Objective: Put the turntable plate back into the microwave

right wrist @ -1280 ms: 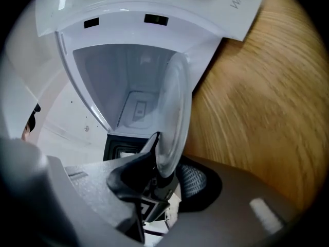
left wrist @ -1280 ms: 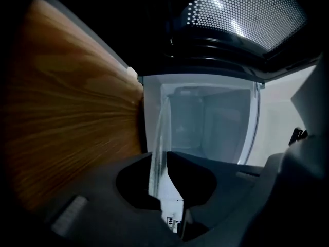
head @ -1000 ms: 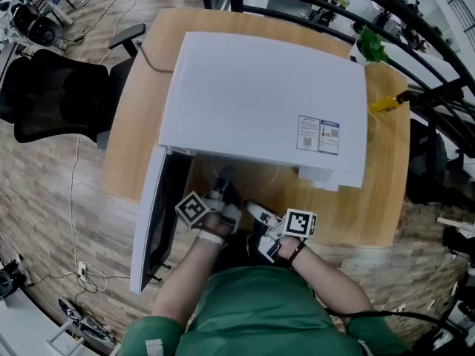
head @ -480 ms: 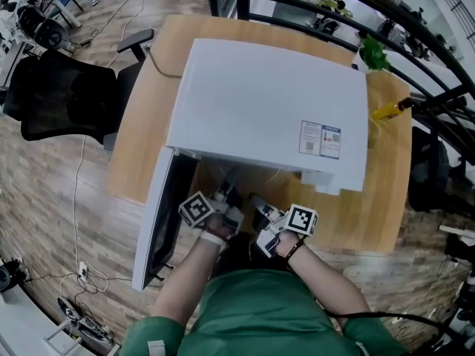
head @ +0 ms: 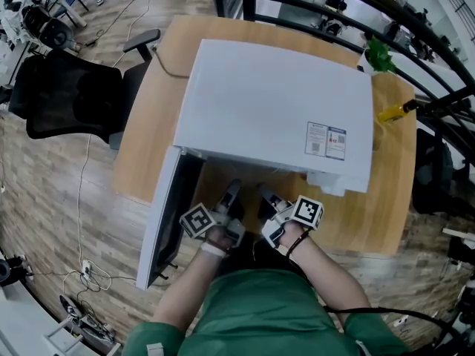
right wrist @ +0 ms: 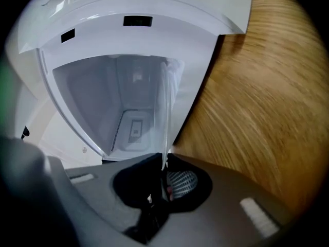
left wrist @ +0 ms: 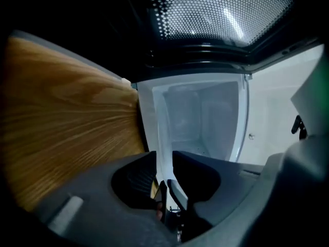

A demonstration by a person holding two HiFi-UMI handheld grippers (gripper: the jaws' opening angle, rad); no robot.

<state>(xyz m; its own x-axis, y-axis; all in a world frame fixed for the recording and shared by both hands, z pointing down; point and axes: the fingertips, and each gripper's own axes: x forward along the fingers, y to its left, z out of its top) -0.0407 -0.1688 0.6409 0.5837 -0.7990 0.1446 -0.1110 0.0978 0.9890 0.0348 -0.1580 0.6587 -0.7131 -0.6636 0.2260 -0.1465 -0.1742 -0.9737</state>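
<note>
The microwave (head: 274, 110) has a smooth white casing with a soft satin sheen, like painted sheet metal. A small printed paper label (head: 326, 141) is stuck on its top. Its cavity (right wrist: 128, 102) has smooth, pale grey, faintly shiny walls. The microwave's door (left wrist: 216, 9) has a dark window backed by finely perforated metal mesh. The turntable plate (right wrist: 165, 112), seen edge-on before the microwave's opening, is clear, glossy glass. Under the microwave, the worktop (head: 145, 154) is light wood with visible grain and a matt finish. The floor (head: 44, 199) around it is wood-look planking. Left of the microwave, an office chair (head: 70, 99) is matt black.
</note>
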